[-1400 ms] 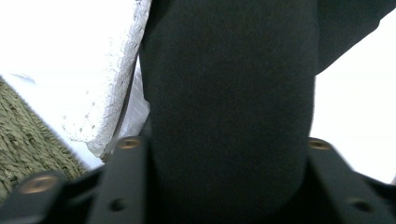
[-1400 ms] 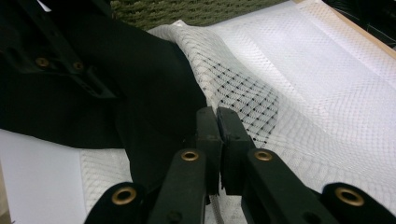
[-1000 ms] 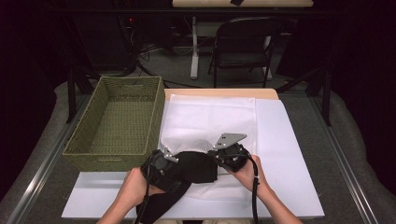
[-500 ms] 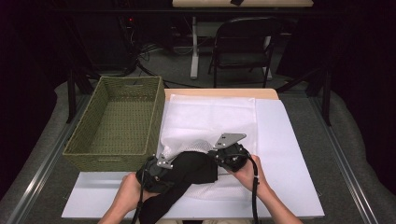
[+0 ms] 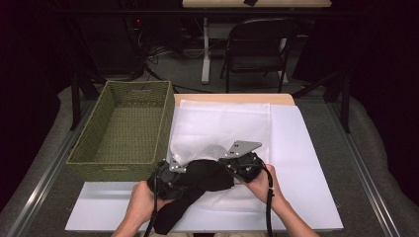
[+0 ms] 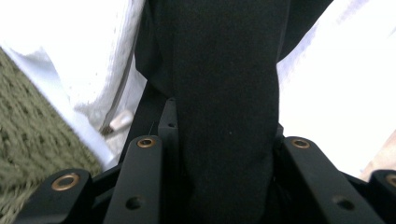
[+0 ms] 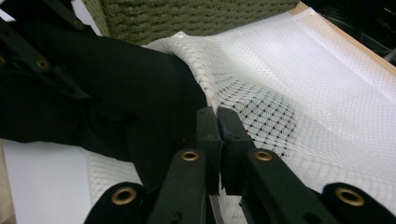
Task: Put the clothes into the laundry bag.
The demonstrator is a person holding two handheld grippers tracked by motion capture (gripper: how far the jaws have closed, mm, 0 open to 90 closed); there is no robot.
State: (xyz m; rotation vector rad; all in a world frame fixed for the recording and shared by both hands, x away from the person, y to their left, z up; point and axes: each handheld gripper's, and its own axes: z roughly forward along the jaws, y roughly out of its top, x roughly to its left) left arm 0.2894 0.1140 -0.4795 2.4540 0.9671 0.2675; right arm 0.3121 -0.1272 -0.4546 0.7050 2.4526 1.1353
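The left gripper [image 5: 170, 180] is clamped on a thick fold of black cloth [image 5: 197, 185]; its jaws have just been closing, and in the left gripper view the cloth [image 6: 224, 116] stands bunched between them and runs up and away from the camera. The right gripper [image 5: 242, 165] has its jaws pressed narrow, and in the right gripper view [image 7: 217, 123] they pinch the edge of a white mesh bag [image 7: 289, 107] right where the dark cloth [image 7: 116, 102] disappears under the netting. The bag [image 5: 222, 128] lies flat on the white sheet [image 5: 306, 163] that covers the table, with its near edge lifted by that pinch. Holding the edge up this way likely keeps the mouth of the bag open, so the other hand can feed the cloth inside. Part of the cloth already sits under the mesh, seen as a dark patch through the net; the rest hangs out toward the person, trailing over the near edge of the table. The woven basket [image 5: 123, 131] stands just beside the bag on the left, empty, and may be meant for the filled bag. Judging from this, the stuffing is about half done, and the next push should go deeper toward the far end of the bag.
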